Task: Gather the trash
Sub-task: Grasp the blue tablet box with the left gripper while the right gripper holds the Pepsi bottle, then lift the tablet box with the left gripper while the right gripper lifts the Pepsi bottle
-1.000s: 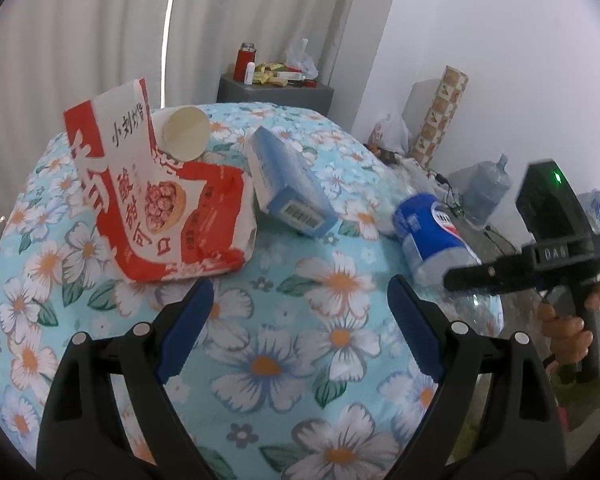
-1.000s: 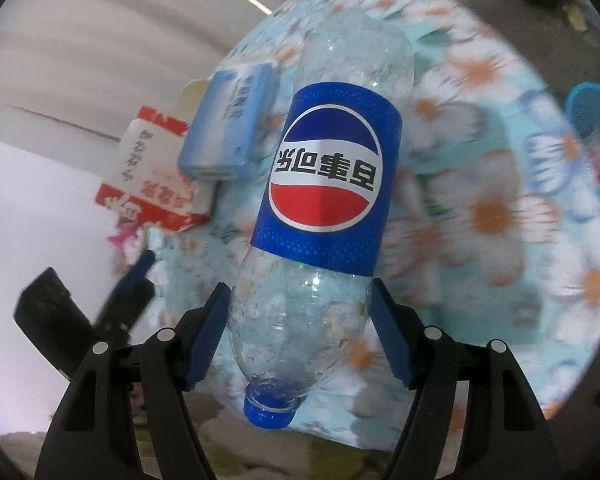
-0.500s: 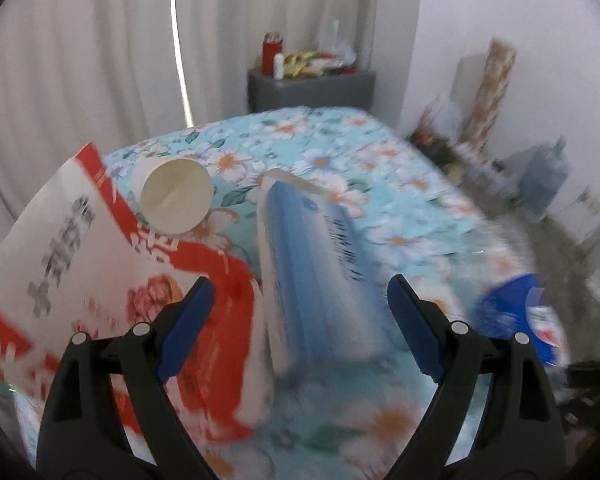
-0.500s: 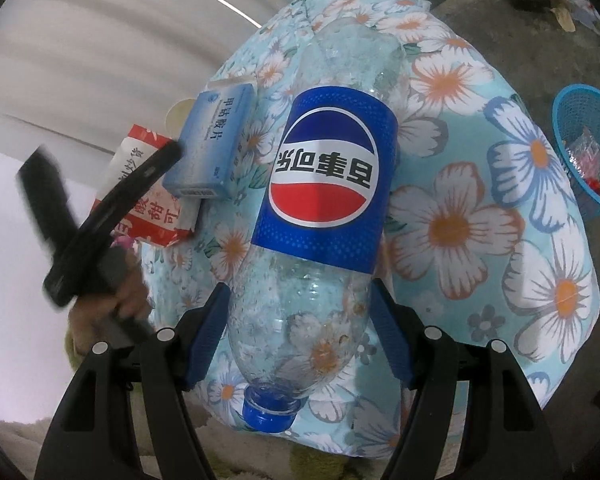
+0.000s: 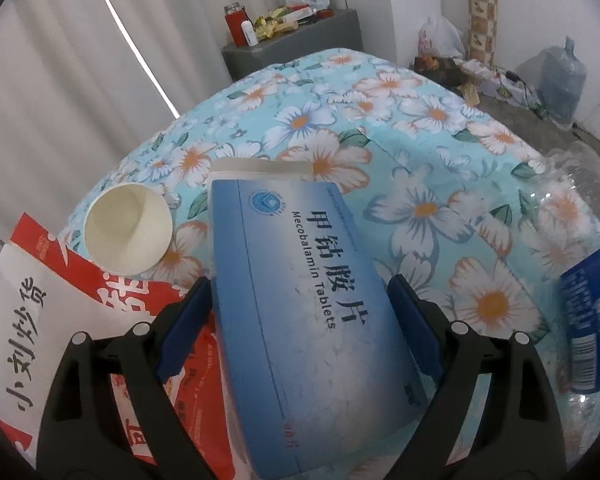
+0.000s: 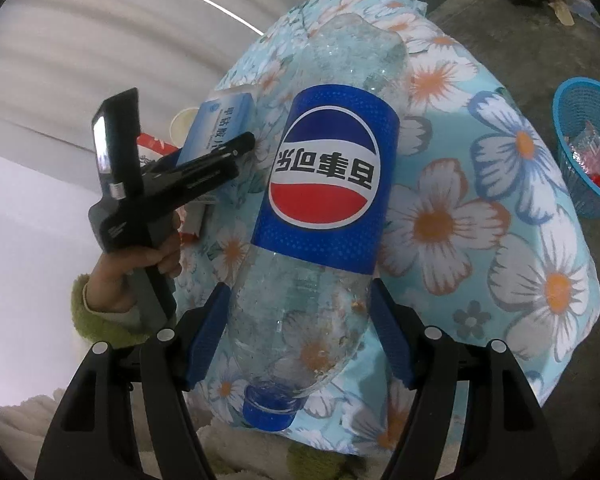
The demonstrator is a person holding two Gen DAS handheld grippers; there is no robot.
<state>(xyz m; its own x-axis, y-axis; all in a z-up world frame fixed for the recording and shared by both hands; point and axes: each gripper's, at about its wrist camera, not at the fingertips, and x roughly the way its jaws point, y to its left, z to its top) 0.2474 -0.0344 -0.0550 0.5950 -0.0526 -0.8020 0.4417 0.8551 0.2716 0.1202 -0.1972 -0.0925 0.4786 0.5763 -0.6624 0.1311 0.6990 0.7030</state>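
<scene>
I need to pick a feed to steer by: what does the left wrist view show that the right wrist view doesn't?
Only the left wrist view shows the left claw straddling the blue tablet box with gaps on both sides, plus the red thermos on the grey cabinet.

Only the right wrist view shows the blue basket on the floor and the right claw shut on the Pepsi bottle, cap toward the camera.

Both show the box, bottle, paper cup and floral cloth.

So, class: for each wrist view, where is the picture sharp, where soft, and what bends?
Left wrist view: Mecobalamin tablet box print sharp, its near end soft; floral tablecloth bulges, fisheye. Right wrist view: Pepsi bottle label crisp; blue basket warped at the rim.
</scene>
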